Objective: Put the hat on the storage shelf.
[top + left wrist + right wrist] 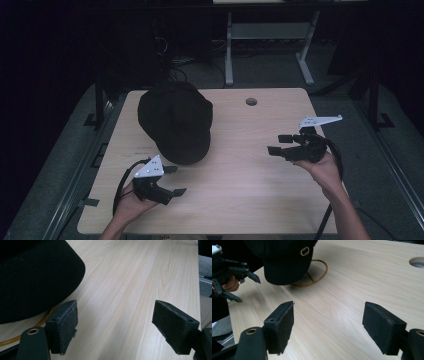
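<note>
A black cap (176, 121) lies on the left half of the table (240, 190), brim toward the person, a yellow loop (318, 275) peeking from beneath it. The left gripper (172, 181), jaws spread and empty, sits just beside the brim; the right gripper (280, 144), likewise released, hovers well apart. A sound grasp likely means sliding one jaw under the brim edge, not pinching the soft crown. Bare wood between the grippers gives ample room; the cap's far side nears the table's back edge.

cap (176, 121): black, gold emblem | table (250, 165): pale wood grain | cord (318, 275): yellow | grippers' pads (284, 325): black
</note>
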